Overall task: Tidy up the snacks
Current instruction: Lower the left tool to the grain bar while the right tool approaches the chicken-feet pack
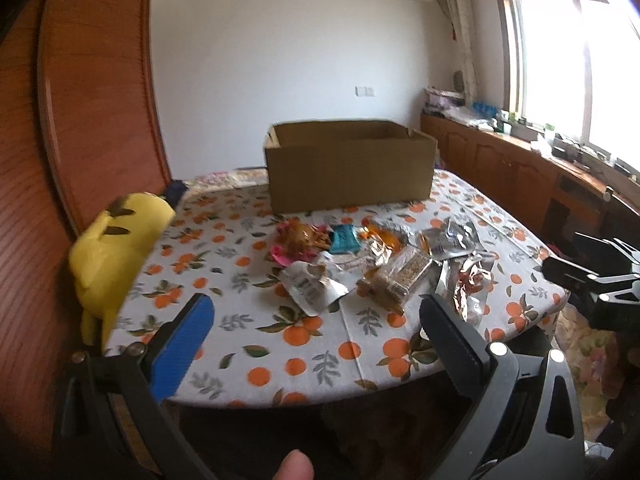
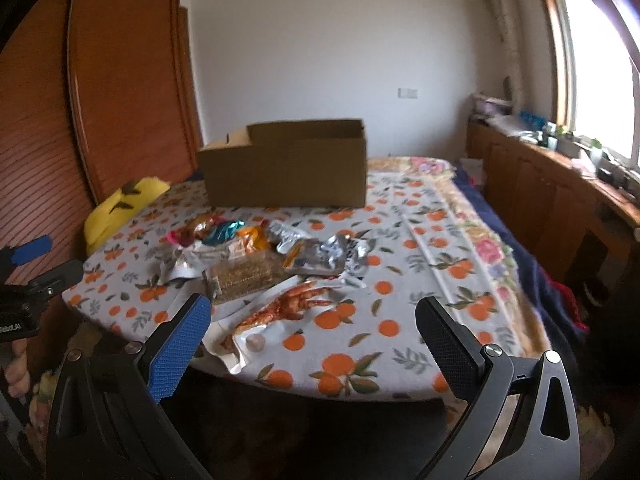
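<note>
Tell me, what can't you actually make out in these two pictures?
- Inside of the cardboard box: both views look at its walls from low down, so whether it holds anything is hidden.
- Print on the snack packets: too small and blurred to read.
- Yellow plush toy: blurred and half behind the table edge in the left view.
- Items on the windowsill counter: tiny, washed out by window glare.

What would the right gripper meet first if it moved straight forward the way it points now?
Probably the packet with the reddish chicken-feet picture, nearest between the open fingers of the right gripper. The clear-wrapped snack block lies behind it. Depth is uncertain; the gripper may be above the table.
</note>
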Tool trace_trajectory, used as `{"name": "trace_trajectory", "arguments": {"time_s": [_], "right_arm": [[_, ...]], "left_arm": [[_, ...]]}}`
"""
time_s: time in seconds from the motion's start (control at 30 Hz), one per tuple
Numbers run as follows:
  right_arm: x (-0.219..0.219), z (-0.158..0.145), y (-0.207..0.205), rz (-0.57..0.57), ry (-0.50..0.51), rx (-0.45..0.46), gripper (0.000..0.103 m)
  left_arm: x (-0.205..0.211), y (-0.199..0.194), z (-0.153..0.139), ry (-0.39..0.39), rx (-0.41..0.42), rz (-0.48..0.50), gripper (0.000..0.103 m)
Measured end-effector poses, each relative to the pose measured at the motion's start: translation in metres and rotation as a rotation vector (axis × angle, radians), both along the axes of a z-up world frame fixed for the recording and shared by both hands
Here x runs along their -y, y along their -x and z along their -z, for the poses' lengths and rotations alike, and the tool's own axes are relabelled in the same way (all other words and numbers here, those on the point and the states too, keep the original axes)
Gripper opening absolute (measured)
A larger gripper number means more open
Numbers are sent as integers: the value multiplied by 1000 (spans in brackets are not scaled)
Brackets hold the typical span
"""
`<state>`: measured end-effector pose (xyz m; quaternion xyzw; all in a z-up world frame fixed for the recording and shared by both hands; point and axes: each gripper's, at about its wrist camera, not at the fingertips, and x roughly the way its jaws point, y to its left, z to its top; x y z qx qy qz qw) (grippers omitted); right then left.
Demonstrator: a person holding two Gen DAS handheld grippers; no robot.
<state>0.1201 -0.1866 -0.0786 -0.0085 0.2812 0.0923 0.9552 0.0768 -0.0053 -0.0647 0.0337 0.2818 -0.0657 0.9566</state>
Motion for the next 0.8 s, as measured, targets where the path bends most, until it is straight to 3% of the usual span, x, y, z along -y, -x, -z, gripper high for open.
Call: {"name": "trace_trajectory", "arguments": {"time_s": [0.27, 0.43, 0.7, 0.8], "right_arm": [[-11, 41, -46, -74, -1, -120, 100], [-10, 60, -62, -89, -56, -204, 98], [-19, 73, -85, -106, -48, -251, 96], [-25, 78, -93, -98, -29, -264, 96]], "left_arm": [[9, -53, 33, 2, -111, 77, 101], [7, -77, 40, 9, -148, 121, 99], [7, -97, 34, 42, -158, 206, 93], [18, -98, 34, 11, -146, 238, 93]]}}
